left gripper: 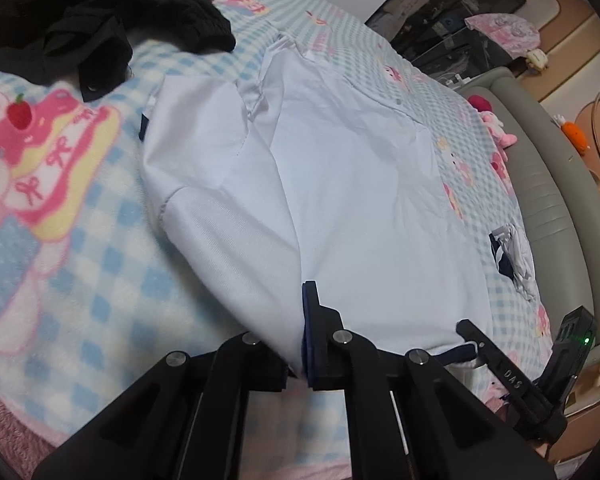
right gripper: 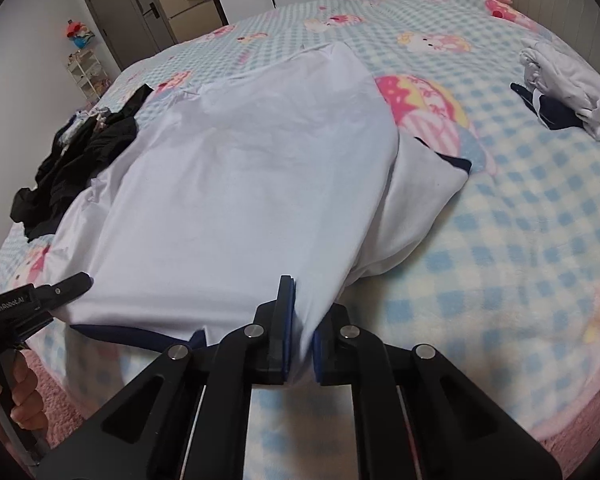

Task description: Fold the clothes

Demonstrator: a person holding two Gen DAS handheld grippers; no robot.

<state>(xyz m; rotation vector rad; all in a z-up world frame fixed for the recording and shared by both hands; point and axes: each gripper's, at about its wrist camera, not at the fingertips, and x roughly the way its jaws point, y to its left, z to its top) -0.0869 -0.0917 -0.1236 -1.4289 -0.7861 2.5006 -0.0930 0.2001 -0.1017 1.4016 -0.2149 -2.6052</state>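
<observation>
Fingers of both grippers are pinching the near hem of a white shirt (right gripper: 252, 168). Seen from the right wrist, the right gripper (right gripper: 300, 332) has white cloth squeezed between its blue pads at about 6 o'clock, and the left gripper (right gripper: 66, 286) bites the same navy-trimmed hem at 8 o'clock, with a hand (right gripper: 18, 396) below it. Seen from the left wrist, the left gripper (left gripper: 296, 336) clamps the hem at 6 o'clock.

That shirt lies on a checked cartoon blanket (right gripper: 500, 240), running from the hem up toward 12 o'clock. Its sides look turned in over the body: a navy-cuffed sleeve (right gripper: 428, 184) pokes out at 3 o'clock, under the main panel. So the lengthwise folds appear made, while the shirt remains long; folding it crosswise, hem toward collar, seems to be what is left.

Dark clothes (right gripper: 76, 168) sit in a loose heap at 9 o'clock, unfolded. Another white and navy garment (right gripper: 568, 92) lies bunched at 2 o'clock; whether it is folded cannot be told.
</observation>
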